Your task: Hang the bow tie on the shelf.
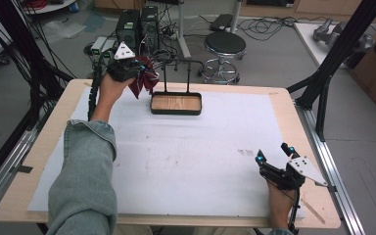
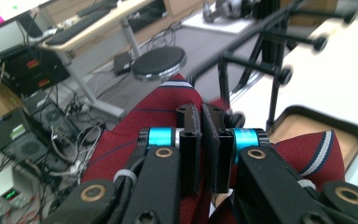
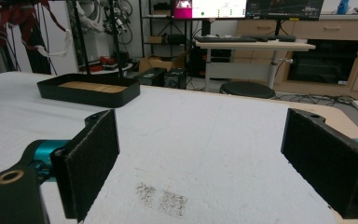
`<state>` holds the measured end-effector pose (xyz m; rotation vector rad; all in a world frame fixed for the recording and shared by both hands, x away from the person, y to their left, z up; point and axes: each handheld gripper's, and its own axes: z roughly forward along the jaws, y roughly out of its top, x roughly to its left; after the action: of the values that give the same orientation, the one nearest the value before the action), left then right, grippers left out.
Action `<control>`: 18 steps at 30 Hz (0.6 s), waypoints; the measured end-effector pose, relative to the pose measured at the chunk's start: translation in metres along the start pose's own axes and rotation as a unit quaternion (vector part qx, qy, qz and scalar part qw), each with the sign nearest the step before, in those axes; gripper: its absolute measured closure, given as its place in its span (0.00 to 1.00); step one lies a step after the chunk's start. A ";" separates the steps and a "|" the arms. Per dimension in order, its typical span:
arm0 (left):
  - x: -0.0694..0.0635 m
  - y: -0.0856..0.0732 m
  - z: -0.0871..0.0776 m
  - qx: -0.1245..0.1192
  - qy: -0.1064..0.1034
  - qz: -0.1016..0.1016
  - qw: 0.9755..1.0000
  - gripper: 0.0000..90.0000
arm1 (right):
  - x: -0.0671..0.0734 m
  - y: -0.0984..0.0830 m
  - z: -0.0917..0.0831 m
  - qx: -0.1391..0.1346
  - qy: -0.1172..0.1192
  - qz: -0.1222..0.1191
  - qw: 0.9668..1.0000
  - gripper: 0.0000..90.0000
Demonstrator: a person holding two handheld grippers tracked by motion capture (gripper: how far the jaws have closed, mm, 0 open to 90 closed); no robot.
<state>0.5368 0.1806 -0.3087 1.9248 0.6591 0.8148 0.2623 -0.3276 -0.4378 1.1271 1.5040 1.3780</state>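
the left gripper [image 1: 136,72] is held up over the far left corner of the table [image 1: 279,105], its jaws clenched on a dark red striped tie [image 1: 144,80] that hangs bunched just left of a black rack [image 1: 182,68]. the rack rises from a black tray [image 1: 176,104] with a wooden floor, which sits near the middle of the far edge.

the left gripper view brings the grasp close: the left gripper [image 2: 200,135] has both black pads pressed together with the tie [image 2: 161,105] spilling out around them (white and navy stripes show here, hard to make out from above), and the tray [image 2: 328,122] lies off to the right.

the right gripper [image 1: 271,156] rests near the right end of the near edge, jaws spread wide with nothing between them. its own view shows the right gripper [image 3: 200,154] over a grey smudge [image 3: 163,198] on the white sheet [image 3: 223,126], with the tray [image 3: 88,91] well apart.
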 end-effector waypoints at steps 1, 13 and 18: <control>0.000 0.000 0.000 0.000 0.000 0.000 1.000 0.94 | 0.000 0.000 0.000 0.000 0.000 0.000 1.000 0.11; -0.005 -0.015 0.008 0.007 0.012 -0.020 1.000 0.90 | 0.000 0.000 0.000 0.000 0.000 -0.001 1.000 0.11; -0.005 -0.016 0.004 0.006 0.019 -0.022 1.000 0.81 | 0.000 0.000 0.000 0.001 -0.001 -0.001 1.000 0.11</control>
<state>0.5346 0.1819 -0.3254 1.9030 0.7288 0.8218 0.2620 -0.3273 -0.4377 1.1278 1.5047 1.3754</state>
